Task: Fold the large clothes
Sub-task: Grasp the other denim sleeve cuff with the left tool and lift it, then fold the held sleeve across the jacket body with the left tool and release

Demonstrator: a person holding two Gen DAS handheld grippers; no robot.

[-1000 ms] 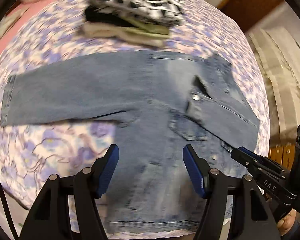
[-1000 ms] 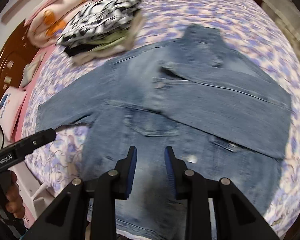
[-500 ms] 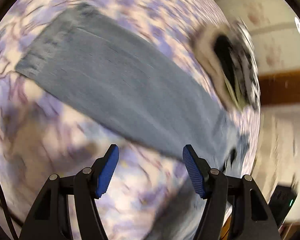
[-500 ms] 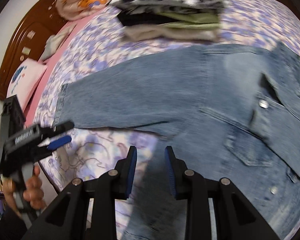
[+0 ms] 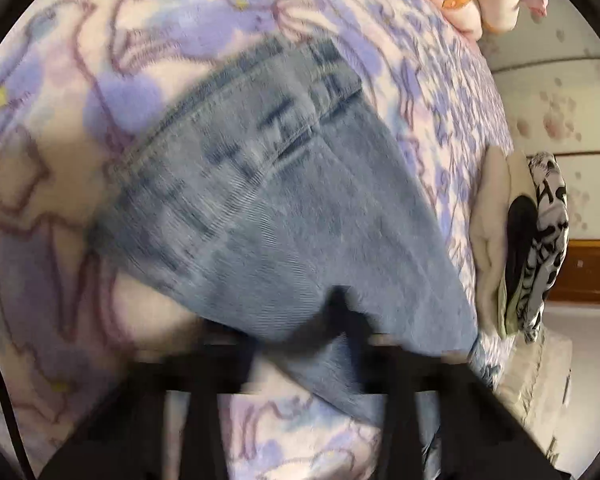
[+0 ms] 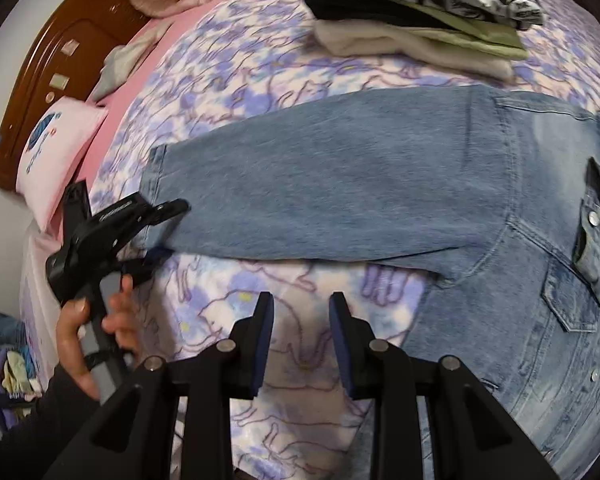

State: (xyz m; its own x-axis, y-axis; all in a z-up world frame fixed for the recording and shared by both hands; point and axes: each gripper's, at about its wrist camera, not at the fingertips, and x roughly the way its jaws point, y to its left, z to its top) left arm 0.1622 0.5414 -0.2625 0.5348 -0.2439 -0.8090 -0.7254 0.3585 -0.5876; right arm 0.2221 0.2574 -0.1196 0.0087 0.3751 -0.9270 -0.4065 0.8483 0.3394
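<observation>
Two grippers at the jacket's left-hand sleeve: cuff pinch under way

One denim jacket (image 6: pixel 380 184) lies flat on the floral bedspread (image 6: pixel 260 76), front up, snaps and chest pockets showing toward the right of the right wrist view. One sleeve (image 6: pixel 308 184) stretches out to the left, its cuff (image 5: pixel 236 128) near the bed's edge.

Left gripper (image 6: pixel 156 236), held in a hand (image 6: pixel 96 328), is at the cuff's lower corner. Its jaws are closing; in the right wrist view one finger rides over the denim and the other sits below the edge, so cloth is between them. Left wrist view is badly motion-blurred; the fingertips there read only as dark smears against the sleeve.

Right gripper (image 6: pixel 300 340) hovers over bare bedspread just below the sleeve, jaws partly spread, nothing between them.

Step in hand, as I judge it: taking the sleeve end to fold it across the jacket body. Next move calls for a firm hold on the cuff, then a lift and a sweep toward the chest, with the right gripper likely pinning or taking the sleeve near the armpit so the body does not drag.

Stack of folded clothes (image 6: pixel 420 12) sits beyond the jacket, a black-and-white print on top.

Writing: white lettering runs along the left gripper's body, too small and blurred to read. Pink pillow (image 6: pixel 56 148) carries a blue round emblem, its text illegible.
</observation>
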